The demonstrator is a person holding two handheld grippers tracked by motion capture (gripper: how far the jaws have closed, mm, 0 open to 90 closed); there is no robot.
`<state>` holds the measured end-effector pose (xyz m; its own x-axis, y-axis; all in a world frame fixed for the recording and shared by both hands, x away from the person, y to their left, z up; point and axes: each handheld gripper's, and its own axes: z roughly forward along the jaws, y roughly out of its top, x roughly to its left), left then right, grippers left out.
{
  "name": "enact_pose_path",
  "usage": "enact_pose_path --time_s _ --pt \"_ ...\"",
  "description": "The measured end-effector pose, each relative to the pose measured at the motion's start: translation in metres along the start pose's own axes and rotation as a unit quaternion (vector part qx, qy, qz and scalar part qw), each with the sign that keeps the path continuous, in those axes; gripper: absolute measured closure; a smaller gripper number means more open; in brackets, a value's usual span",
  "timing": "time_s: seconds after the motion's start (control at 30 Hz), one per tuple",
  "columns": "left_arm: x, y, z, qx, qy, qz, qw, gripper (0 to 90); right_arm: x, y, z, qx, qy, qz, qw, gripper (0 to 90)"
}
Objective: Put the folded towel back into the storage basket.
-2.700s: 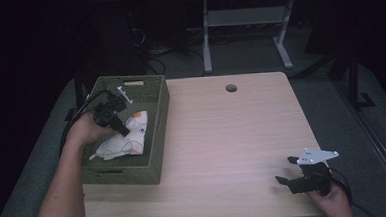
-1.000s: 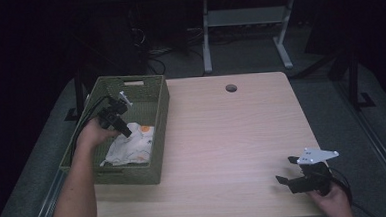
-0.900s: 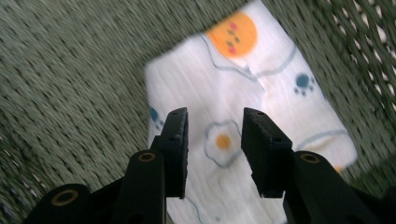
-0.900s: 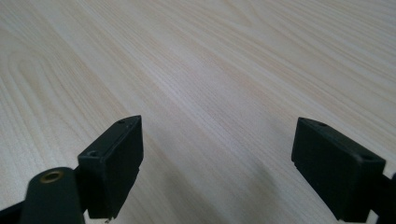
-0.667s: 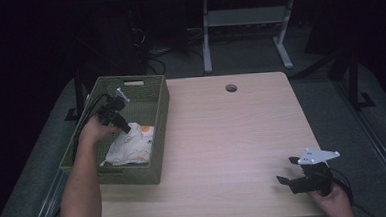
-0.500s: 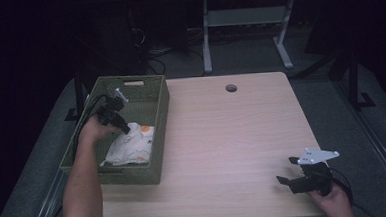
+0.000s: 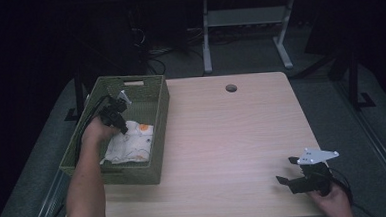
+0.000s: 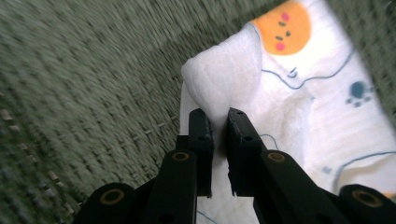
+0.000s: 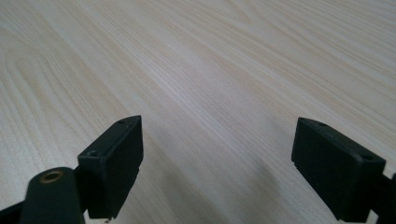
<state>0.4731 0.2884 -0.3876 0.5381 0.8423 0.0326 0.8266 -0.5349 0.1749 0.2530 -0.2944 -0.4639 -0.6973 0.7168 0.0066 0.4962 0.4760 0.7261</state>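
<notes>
Cloth is what I have: a white muslin cloth (image 8: 280,107) printed with an orange smiling face and blue line drawings, lying in the green woven basket (image 7: 154,120) at the table's left. My left gripper (image 8: 219,126) has just been closing, and its jaws now stand narrow with a raised fold of that cloth pinched between my pads (image 8: 201,133). The fold bulges up just past my fingertips, the basket's woven wall runs close on one side of them, and the rest of the cloth spreads away on the other side.

To do this lift well, I judge I should keep the pinch firm and draw straight up, clear of the basket wall, so the loose fabric trails free rather than snagging on the weave. The bite looks shallow, so a slow pull would guard against slipping.

My right gripper (image 9: 217,158) hangs with jaws wide and nothing between them, just above the bare pale wooden table (image 9: 210,70), well apart from the basket.

No brand, label or readable writing shows on the cloth or basket.
</notes>
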Motion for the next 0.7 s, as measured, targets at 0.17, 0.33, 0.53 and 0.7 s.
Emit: enact_pose_path --time_s 0.17,0.33,0.53,0.7 --pt "-0.003 0.000 -0.015 -0.052 0.004 -0.011 0.9986 61.9 0.000 0.001 0.001 0.001 0.002 0.000 1.0000 16.4" --pt "-0.005 0.003 0.003 -0.003 0.005 -0.008 1.0000 72.3 0.002 0.002 0.003 0.004 0.003 -0.002 1.0000 16.4" --pt "-0.006 0.003 0.023 0.019 -0.005 -0.017 0.9997 76.5 0.000 0.001 0.002 0.004 0.002 -0.002 1.0000 16.4" --pt "-0.006 0.001 0.032 0.037 0.003 -0.027 0.9990 74.7 0.000 0.000 0.001 0.002 0.001 -0.004 1.0000 16.4"
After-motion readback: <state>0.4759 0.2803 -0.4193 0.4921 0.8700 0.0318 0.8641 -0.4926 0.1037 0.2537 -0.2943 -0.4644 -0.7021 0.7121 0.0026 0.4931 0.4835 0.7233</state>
